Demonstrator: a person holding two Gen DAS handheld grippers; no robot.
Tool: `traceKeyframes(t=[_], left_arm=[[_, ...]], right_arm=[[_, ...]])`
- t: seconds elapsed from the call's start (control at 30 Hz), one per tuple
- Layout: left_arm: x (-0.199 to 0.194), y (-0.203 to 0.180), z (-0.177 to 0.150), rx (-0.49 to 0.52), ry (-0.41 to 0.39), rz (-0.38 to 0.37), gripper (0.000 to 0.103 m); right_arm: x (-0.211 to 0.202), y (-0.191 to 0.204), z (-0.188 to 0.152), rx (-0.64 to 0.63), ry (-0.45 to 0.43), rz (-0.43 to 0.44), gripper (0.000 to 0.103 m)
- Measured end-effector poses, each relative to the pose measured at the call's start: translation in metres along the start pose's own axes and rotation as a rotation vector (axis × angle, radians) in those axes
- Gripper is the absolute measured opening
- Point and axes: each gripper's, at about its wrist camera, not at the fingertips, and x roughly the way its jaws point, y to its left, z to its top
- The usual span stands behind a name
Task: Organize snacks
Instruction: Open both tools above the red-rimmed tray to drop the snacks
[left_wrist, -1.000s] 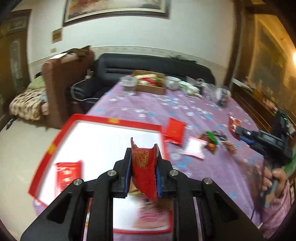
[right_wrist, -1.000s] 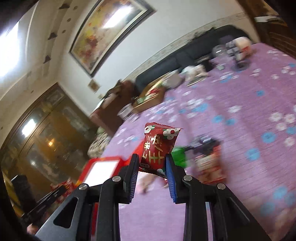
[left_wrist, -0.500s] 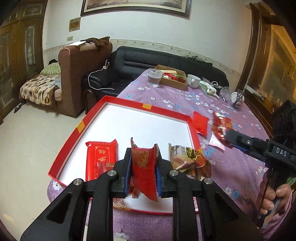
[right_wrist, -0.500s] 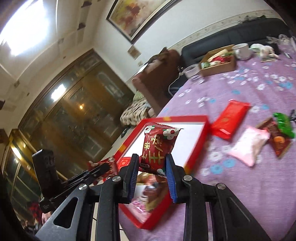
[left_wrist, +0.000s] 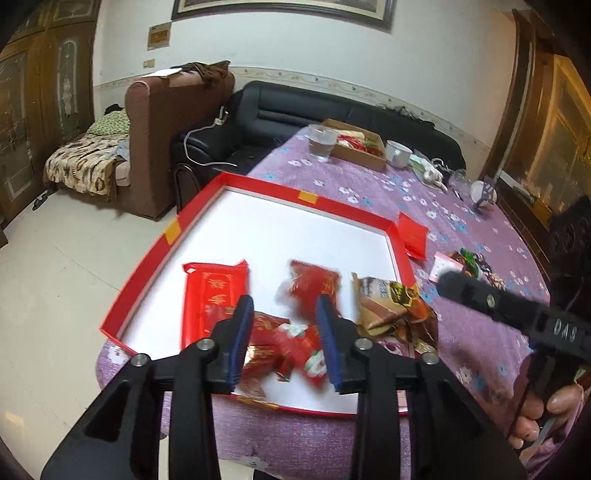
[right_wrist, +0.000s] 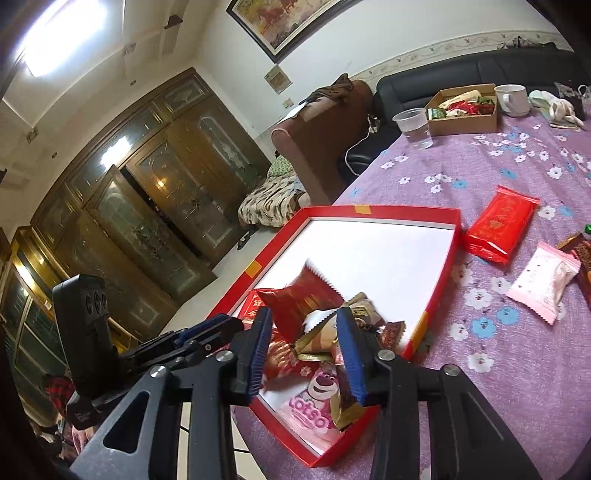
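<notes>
A red-rimmed tray (left_wrist: 306, 197) with a white floor sits at the near end of the purple table. My left gripper (left_wrist: 284, 314) hangs over its near part, jaws opening. A red packet (left_wrist: 314, 284) is loose and blurred just ahead of its pads. A red-and-white packet (left_wrist: 301, 352) lies blurred below them. My right gripper (right_wrist: 303, 325) is over the same tray (right_wrist: 369, 212), jaws opening, gripping nothing. The red packet (right_wrist: 299, 299) shows just past its tips. Also inside are a flat red packet (left_wrist: 214, 291) and a brown-gold packet (left_wrist: 388, 299).
On the cloth right of the tray lie a red packet (right_wrist: 498, 225), a pink packet (right_wrist: 543, 280) and darker wrappers. At the far end stand a cardboard box (right_wrist: 461, 110), a plastic cup (right_wrist: 412, 123) and a mug (right_wrist: 513, 99). Sofas stand beyond the table.
Both grippers have opened and let go of their packets, which have dropped into the tray. The right gripper swung left from the open table to over the tray.
</notes>
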Motion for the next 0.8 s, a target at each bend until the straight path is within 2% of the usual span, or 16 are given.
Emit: traceKeyframes(t=[0.07,0.13,0.27,0.4,0.6,0.7,0.8], left_arm=[[-0.002,0.004,0.002,-0.006,-0.011,0.009,0.034],[-0.004,0.009,0.003,-0.015,-0.02,0.016,0.034],[-0.003,0.015,0.004,-0.027,-0.02,0.015,0.034],[-0.003,0.018,0.004,-0.025,-0.021,0.014,0.034],[-0.003,0.024,0.003,-0.04,-0.017,0.022,0.034],[-0.001,0.027,0.002,-0.048,-0.009,0.027,0.034],[-0.001,0.025,0.001,-0.044,0.0,0.026,0.034]], right_arm=[[-0.001,0.003,-0.004,-0.056,0.028,-0.049,0.052],[0.0,0.01,-0.012,-0.133,0.07,-0.088,0.057],[0.009,0.032,-0.029,-0.286,0.136,-0.126,0.058],[0.028,0.05,-0.041,-0.405,0.15,-0.188,0.058],[0.054,0.056,-0.03,-0.401,0.162,-0.171,0.058],[0.07,0.05,-0.016,-0.344,0.179,-0.128,0.056],[0.091,0.036,-0.003,-0.262,0.218,-0.121,0.056]])
